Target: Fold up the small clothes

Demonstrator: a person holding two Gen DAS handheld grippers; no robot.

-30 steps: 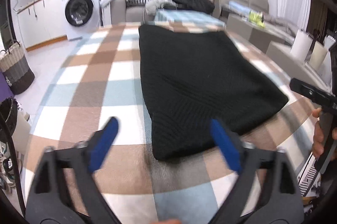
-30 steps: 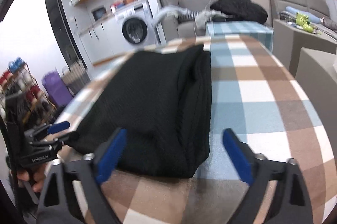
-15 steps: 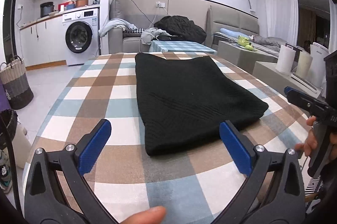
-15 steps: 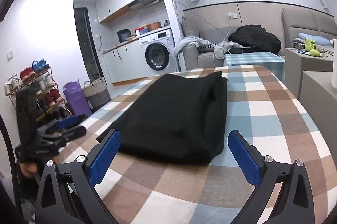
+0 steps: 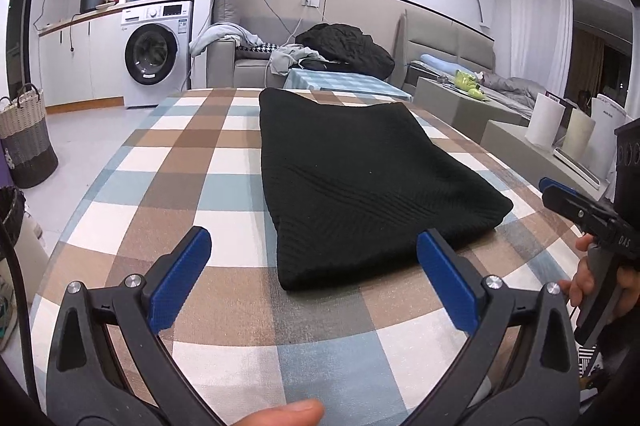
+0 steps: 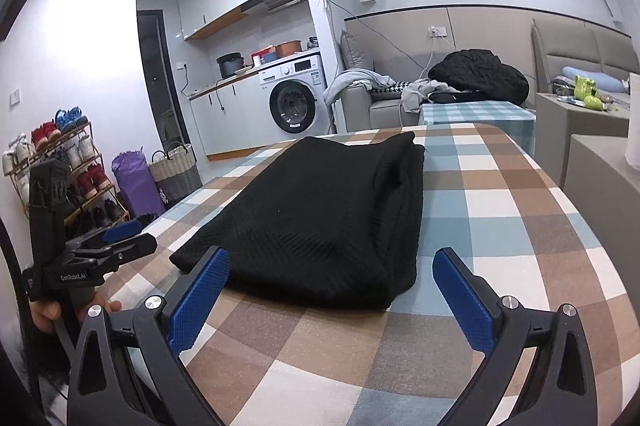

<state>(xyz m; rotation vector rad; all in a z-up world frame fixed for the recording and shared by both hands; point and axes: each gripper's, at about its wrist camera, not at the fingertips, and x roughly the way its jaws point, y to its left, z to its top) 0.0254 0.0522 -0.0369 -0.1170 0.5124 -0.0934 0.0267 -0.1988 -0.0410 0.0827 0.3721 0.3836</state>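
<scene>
A black knitted garment (image 5: 360, 182) lies folded into a long flat rectangle on the checked tablecloth (image 5: 192, 186). In the right wrist view the same garment (image 6: 328, 218) shows a thick folded edge on its right. My left gripper (image 5: 314, 274) hovers open above the table's near edge, short of the garment's near end, nothing between its blue pads. My right gripper (image 6: 332, 290) is open too, just in front of the garment's near corner. Each gripper appears in the other's view, held by a hand: the right one (image 5: 576, 206), the left one (image 6: 116, 238).
A washing machine (image 5: 156, 54) and counter stand at the back left. A sofa with a black coat (image 5: 344, 46) and loose clothes lies beyond the table. A woven basket (image 5: 24, 142) sits on the floor at left, a shoe rack (image 6: 60, 162) and a purple bag nearby.
Both grippers have risen and drawn back from the garment toward the table's near edge, and both views have tilted up to show more of the room. The garment has not moved.
</scene>
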